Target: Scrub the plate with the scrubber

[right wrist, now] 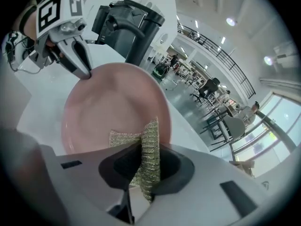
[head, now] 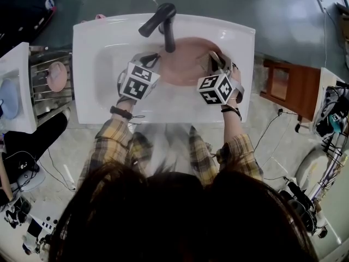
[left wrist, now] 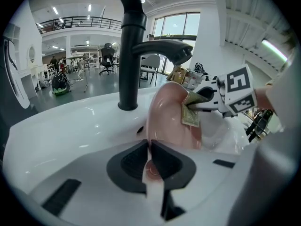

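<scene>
A pink plate [head: 182, 64] stands on edge in the white sink [head: 109, 31] under the black faucet [head: 163, 21]. My left gripper [left wrist: 149, 154] is shut on the plate's rim [left wrist: 162, 121], holding it tilted up. My right gripper [right wrist: 143, 166] is shut on a folded gold-green scrubber [right wrist: 148, 152], which lies against the plate's face [right wrist: 110, 107]. In the left gripper view the scrubber [left wrist: 190, 112] rests on the plate near its right edge. From the head view the left gripper [head: 148, 64] holds the plate at its left and the right gripper [head: 215, 64] at its right.
A drying rack [head: 46, 86] with a pink dish [head: 56, 75] stands left of the sink. The faucet [left wrist: 134, 51] rises close behind the plate. A wooden stool [head: 289, 86] sits to the right. Cables and gear lie on the floor at both sides.
</scene>
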The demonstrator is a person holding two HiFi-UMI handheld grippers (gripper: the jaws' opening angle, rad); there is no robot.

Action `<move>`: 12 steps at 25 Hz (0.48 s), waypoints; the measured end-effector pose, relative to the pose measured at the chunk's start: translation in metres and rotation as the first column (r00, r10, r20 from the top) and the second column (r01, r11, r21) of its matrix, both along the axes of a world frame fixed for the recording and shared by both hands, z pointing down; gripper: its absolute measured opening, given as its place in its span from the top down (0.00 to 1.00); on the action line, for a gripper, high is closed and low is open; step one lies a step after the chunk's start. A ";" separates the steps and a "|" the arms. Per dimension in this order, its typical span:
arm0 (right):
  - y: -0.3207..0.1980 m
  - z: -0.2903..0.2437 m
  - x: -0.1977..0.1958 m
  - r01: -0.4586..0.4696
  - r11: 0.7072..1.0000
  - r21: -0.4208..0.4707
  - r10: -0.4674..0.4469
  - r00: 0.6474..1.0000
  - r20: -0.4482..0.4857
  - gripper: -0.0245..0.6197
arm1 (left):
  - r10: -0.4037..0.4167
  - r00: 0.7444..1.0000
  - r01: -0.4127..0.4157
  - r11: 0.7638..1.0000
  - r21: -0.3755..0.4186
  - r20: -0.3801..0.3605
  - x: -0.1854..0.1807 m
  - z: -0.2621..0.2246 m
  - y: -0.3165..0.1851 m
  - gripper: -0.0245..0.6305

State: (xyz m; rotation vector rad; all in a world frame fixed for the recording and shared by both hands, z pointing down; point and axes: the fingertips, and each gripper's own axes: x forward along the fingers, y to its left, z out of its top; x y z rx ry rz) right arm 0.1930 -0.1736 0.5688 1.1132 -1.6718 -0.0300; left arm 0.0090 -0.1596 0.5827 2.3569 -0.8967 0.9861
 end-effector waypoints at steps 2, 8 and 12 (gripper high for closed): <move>-0.009 -0.010 -0.006 0.017 0.999 0.037 -0.017 1.000 -0.002 0.84 | 0.001 1.000 -0.001 1.000 -0.002 0.002 0.001 0.000 0.001 0.93; -0.032 -0.030 -0.040 0.046 0.991 0.126 -0.053 0.998 0.046 0.84 | -0.007 1.000 0.007 1.000 0.001 0.010 0.002 -0.002 0.000 0.93; -0.037 -0.036 -0.061 0.031 0.987 0.155 -0.048 0.993 0.105 0.84 | -0.017 1.000 0.017 1.000 -0.005 0.008 0.002 -0.002 0.000 0.93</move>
